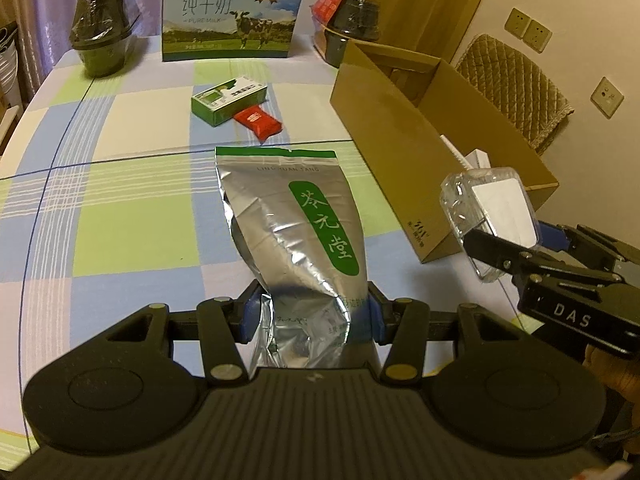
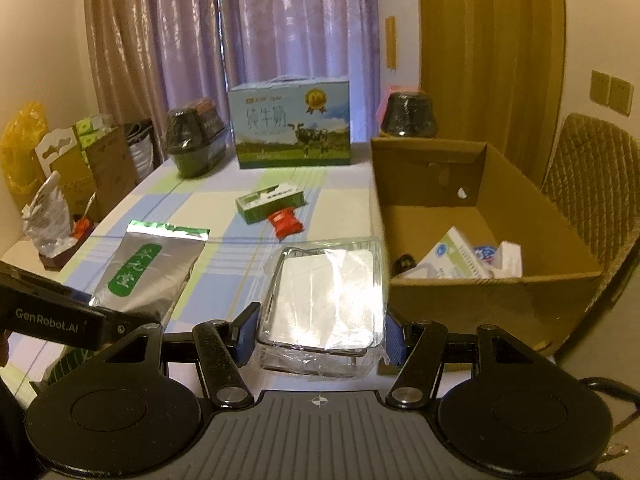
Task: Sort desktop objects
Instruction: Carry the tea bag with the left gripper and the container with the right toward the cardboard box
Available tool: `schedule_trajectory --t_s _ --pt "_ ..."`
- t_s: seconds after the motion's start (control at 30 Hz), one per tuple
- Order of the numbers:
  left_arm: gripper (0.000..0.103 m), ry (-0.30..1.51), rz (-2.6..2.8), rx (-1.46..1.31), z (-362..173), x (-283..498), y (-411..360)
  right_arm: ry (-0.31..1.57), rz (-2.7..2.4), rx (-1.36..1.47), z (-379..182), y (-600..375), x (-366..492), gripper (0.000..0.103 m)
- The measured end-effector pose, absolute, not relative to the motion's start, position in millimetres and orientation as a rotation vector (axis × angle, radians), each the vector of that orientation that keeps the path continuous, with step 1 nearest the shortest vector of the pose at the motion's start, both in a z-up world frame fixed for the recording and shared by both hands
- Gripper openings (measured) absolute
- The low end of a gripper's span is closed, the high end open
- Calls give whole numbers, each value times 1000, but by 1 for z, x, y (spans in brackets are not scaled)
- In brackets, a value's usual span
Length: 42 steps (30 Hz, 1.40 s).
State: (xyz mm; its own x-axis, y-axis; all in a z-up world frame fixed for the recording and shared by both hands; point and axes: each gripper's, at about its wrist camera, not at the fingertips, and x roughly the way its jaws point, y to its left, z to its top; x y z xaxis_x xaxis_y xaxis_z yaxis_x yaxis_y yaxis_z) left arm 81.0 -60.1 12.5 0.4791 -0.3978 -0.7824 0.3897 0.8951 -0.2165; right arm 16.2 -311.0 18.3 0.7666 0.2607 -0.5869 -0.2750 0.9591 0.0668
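Your left claw is clenched on the lower end of the silver tea pouch, its blue pads pressing in from both sides; the pouch stretches forward over the checked cloth of the bench (whether its far end touches the cloth, you cannot tell from here). Your right claw grips the clear plastic box with the white card inside, holding it above the bench just beside the near left corner of the open cardboard carton. Inside the carton lie a white-and-blue packet and some other small items. Farther out on the bench, the small green box and the red sachet lie touching. Behind them stands the milk carton, with a dark wrapped pot on its left.
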Motion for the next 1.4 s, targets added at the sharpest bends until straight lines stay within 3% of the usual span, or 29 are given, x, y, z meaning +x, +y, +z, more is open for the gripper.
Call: schedule_trajectory --t_s 1.4 --pt "46 858 -676 93 49 97 -188 521 109 51 58 -413 36 58"
